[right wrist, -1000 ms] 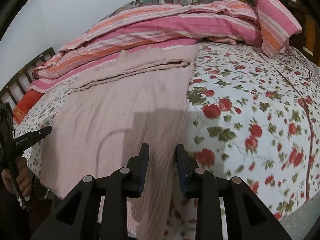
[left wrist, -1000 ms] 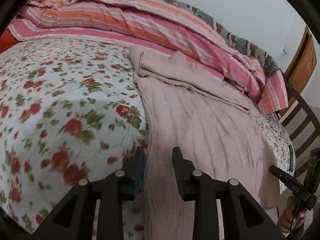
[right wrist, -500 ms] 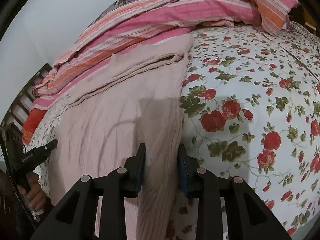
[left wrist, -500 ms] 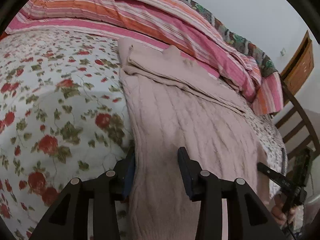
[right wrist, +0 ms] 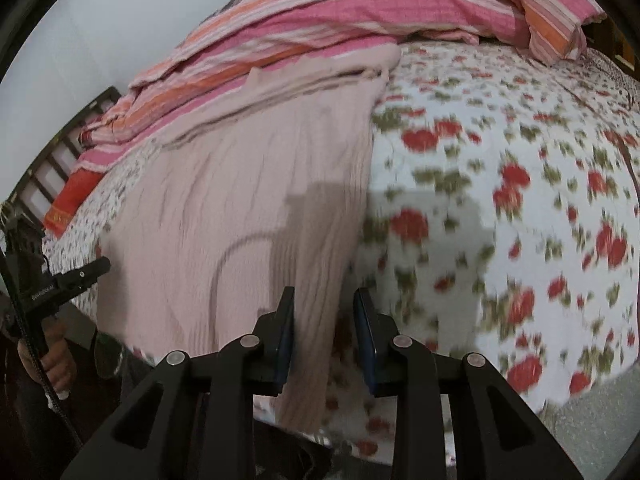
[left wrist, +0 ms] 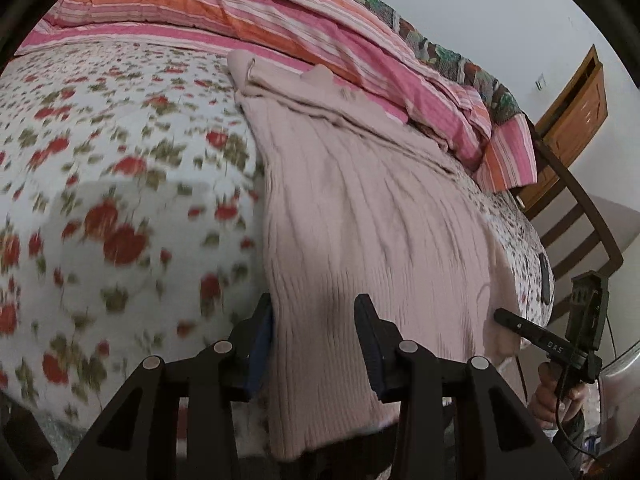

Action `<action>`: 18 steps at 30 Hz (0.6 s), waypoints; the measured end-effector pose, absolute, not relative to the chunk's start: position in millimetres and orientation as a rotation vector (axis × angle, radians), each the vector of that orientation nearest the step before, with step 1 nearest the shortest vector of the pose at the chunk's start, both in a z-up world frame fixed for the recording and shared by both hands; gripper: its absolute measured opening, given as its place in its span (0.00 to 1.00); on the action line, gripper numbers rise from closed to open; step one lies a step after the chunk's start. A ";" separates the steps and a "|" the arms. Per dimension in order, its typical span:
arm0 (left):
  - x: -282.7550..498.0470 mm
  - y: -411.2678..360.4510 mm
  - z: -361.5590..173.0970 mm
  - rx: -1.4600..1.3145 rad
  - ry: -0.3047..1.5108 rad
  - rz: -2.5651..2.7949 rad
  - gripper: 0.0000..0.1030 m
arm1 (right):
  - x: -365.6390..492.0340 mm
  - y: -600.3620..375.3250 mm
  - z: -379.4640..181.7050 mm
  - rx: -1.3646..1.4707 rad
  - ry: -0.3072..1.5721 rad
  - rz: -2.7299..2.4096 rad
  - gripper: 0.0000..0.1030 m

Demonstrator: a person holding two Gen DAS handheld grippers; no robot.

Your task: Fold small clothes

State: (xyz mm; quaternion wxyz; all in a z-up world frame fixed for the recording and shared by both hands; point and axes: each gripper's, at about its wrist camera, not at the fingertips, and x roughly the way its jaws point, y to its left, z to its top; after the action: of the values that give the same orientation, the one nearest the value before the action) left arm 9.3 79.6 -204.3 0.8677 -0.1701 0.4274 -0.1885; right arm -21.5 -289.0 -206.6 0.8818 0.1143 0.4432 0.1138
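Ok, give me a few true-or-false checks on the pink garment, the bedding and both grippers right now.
1. The pale pink ribbed knit garment lies spread on the floral bedspread. True.
2. Its far end is folded back over itself. True.
3. The left gripper is clamped shut on the cloth. False: its jaws stand apart, straddling the near hem.
4. The right gripper hovers over the striped pink-and-orange quilt. False: it is at the garment's near corner.

The black two-finger left gripper (left wrist: 314, 334) points steeply downward, jaws parted. The matching black right gripper (right wrist: 324, 328) does likewise, jaws seemingly unclamped. Each handle sits in a hand (left wrist: 554, 394).
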 end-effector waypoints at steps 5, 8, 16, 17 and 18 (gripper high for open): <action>-9.3 73.0 -210.6 -0.348 0.905 -0.411 0.35 | -36.7 -288.8 -214.7 0.236 0.938 0.238 0.28; -15.0 70.5 -213.8 -0.360 0.908 -0.406 0.35 | -43.4 -287.2 -215.9 0.230 0.924 0.226 0.28; -18.7 76.4 -218.1 -0.422 0.912 -0.375 0.07 | -46.5 -272.9 -212.4 0.188 0.906 0.210 0.06; -21.2 76.7 -215.3 -0.424 0.899 -0.377 0.07 | -48.4 -272.1 -208.6 0.188 0.896 0.223 0.05; -23.4 78.8 -210.6 -0.425 0.880 -0.381 0.07 | -49.0 -272.8 -205.6 0.190 0.887 0.230 0.05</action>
State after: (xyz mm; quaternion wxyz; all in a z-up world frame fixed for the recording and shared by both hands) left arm -23.4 78.8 -210.6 0.8657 -0.2027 0.4199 -0.1819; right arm -49.0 -272.8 -205.6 0.8925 0.0917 0.4276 0.1108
